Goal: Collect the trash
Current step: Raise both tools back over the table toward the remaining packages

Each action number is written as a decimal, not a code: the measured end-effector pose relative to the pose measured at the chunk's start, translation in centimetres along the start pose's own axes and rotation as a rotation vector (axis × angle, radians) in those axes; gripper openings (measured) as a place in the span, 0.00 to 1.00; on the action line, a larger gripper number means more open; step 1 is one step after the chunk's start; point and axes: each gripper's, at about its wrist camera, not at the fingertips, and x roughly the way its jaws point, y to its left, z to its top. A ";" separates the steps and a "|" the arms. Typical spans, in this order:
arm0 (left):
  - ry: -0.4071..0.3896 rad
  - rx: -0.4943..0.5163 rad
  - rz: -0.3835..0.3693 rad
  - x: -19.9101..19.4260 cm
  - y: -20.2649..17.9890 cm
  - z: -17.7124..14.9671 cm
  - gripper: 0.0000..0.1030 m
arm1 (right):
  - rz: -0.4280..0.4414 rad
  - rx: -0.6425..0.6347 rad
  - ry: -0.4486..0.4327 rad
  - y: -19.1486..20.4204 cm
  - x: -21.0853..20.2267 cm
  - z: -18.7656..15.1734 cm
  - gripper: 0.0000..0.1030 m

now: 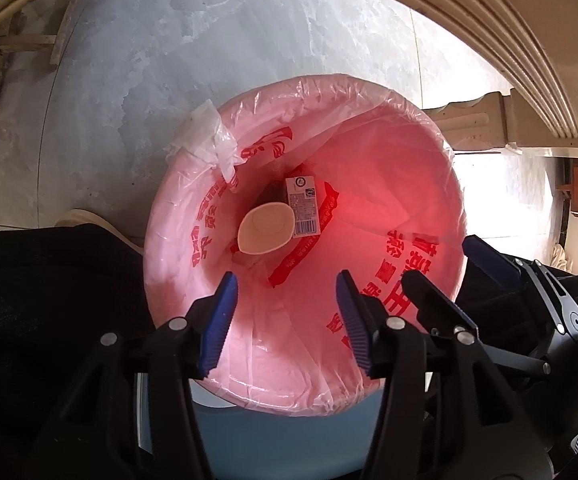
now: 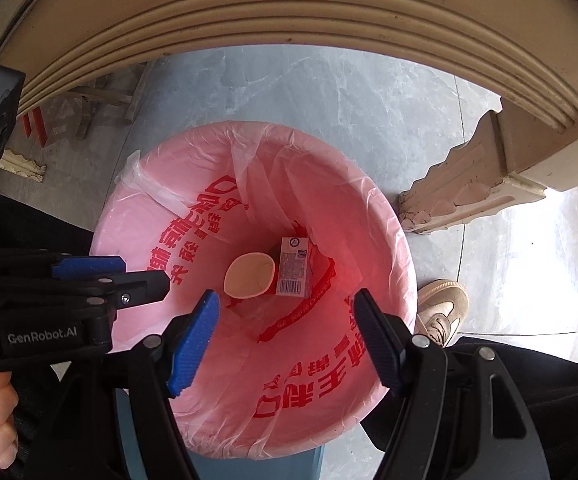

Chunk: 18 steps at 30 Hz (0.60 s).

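A trash bin lined with a pink plastic bag [image 1: 409, 184] printed in red fills both views, seen from above; its rim also shows in the right wrist view [image 2: 369, 216]. At its bottom lie a paper cup [image 1: 265, 230] [image 2: 249, 275] on its side and a small carton [image 1: 304, 208] [image 2: 293, 266] with a barcode. My left gripper [image 1: 287, 286] hovers open and empty over the bin mouth. My right gripper [image 2: 287, 306] is also open and empty above the bin. The left gripper's fingers [image 2: 89, 266] show at the left of the right wrist view.
A cream table edge [image 2: 289, 12] arches over the bin, with its carved leg [image 2: 469, 188] on the grey tiled floor [image 1: 169, 60]. My beige shoe [image 2: 445, 308] stands right of the bin. Wooden stool legs [image 1: 17, 48] sit at far left.
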 end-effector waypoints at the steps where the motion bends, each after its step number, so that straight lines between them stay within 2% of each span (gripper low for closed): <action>1: -0.009 0.002 0.005 -0.2 0.0 -0.1 0.52 | -0.001 -0.002 -0.008 0.1 -0.3 0.0 0.66; 6: -0.080 0.021 0.067 -2.6 -0.2 -1.2 0.53 | -0.001 -0.011 -0.060 0.5 -2.4 -0.5 0.66; 10: -0.176 0.074 0.153 -7.1 -1.1 -3.0 0.53 | -0.004 -0.028 -0.159 0.8 -6.9 -1.1 0.66; 14: -0.280 0.116 0.127 -14.2 -1.8 -5.0 0.62 | 0.085 -0.027 -0.279 0.3 -13.6 -1.4 0.66; 15: -0.314 0.125 0.113 -16.3 -2.1 -5.3 0.63 | 0.108 -0.030 -0.314 0.1 -15.5 -1.3 0.70; 16: -0.345 0.132 0.106 -18.3 -2.1 -5.4 0.65 | 0.123 -0.035 -0.354 -0.1 -17.5 -1.0 0.81; 18: -0.403 0.136 0.100 -22.2 -2.3 -5.4 0.72 | 0.131 -0.049 -0.444 -0.7 -21.4 -0.5 0.89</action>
